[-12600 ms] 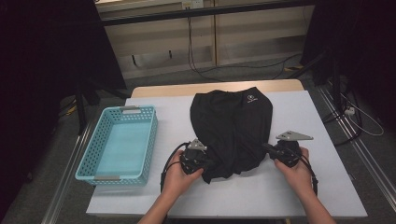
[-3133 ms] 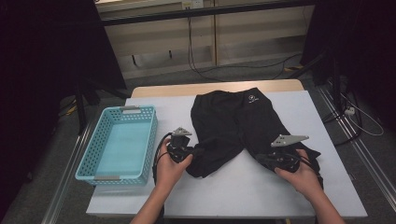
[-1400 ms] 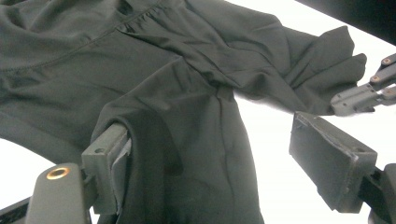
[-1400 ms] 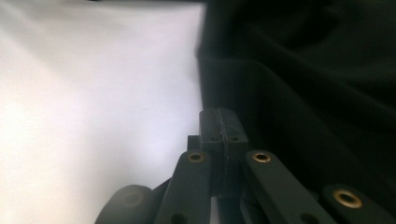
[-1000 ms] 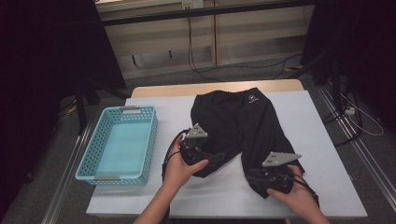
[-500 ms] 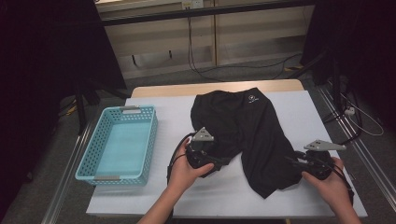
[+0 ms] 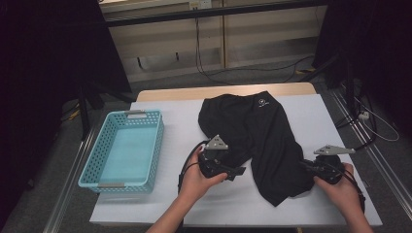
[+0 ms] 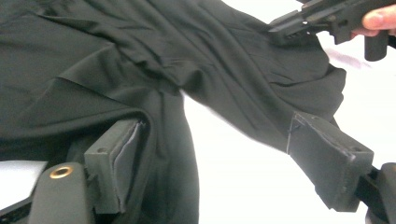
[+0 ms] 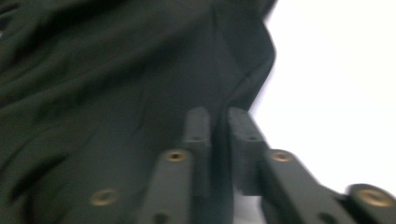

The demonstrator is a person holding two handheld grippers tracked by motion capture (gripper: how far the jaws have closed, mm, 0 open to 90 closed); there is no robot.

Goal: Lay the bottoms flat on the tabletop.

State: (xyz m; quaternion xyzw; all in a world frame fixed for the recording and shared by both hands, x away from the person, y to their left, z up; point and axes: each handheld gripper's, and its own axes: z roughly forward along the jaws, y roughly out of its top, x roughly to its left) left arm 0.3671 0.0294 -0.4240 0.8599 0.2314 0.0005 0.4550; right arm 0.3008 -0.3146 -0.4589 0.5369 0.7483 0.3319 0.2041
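One black pair of shorts [image 7: 260, 141] lies spread on the white table [image 7: 316, 111], beside one empty turquoise basket [image 7: 125, 148]. Two grippers work it: the left gripper [image 7: 238, 171] stands wide open over a leg, while the right gripper [image 7: 303, 166] has just closed, pinching the other leg's hem.

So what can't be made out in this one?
- High view: the white logo on the black shorts is too small to read.
- High view: the right gripper fingers merge with the dark cloth.
- Right gripper view: blurred, cloth folds smeared.
- Left gripper view: the picture's edges cut off the shorts.
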